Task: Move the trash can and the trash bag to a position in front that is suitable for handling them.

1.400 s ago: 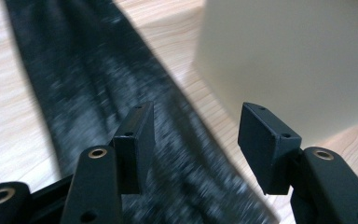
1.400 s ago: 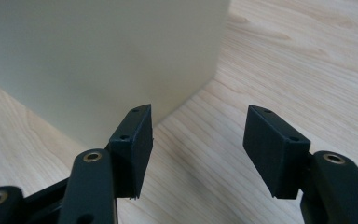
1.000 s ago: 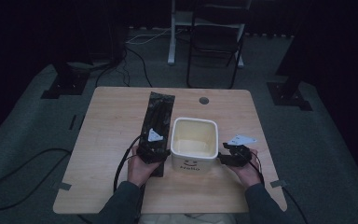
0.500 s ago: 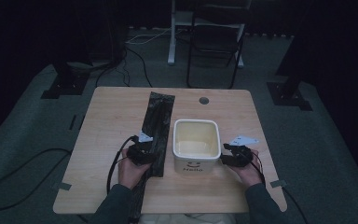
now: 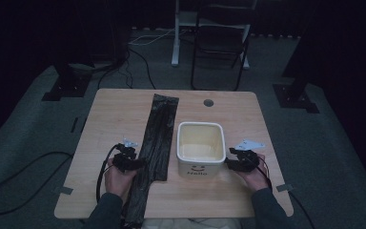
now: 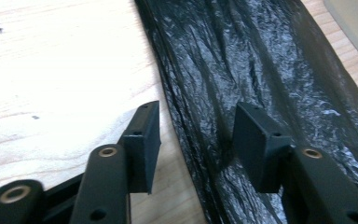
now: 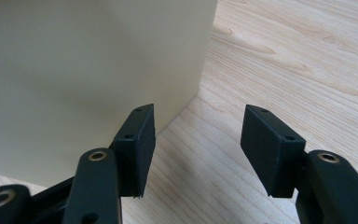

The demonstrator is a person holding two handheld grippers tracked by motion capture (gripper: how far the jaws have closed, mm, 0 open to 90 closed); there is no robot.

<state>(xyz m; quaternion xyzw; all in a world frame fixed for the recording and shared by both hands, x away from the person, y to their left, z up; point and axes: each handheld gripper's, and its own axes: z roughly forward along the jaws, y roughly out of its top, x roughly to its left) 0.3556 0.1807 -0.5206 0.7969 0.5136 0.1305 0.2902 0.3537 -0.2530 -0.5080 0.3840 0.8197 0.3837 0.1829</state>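
**Left gripper lines up on the edge of a black plastic bag beside a white bin**

Nearest the camera, a person's two forearms reach onto a pale wooden table (image 5: 114, 124). The left gripper (image 5: 132, 163) sits low at the left edge of a long black plastic bag (image 5: 155, 138), which lies flat in a strip running away across the table. Its jaws have just been closing but remain spread, one over bare wood and one over the crinkled plastic, so the bag's edge lies between them, not yet pinched; this looks like the set-up for lifting the bag.

The right gripper (image 5: 233, 163) rests just beside the near right corner of a white square bin (image 5: 201, 164), jaws spread and holding nothing, seemingly waiting to steady it. The bin stands upright and empty, just right of the bag.

Farther off, a folding chair (image 5: 219, 43) stands on the dark floor.
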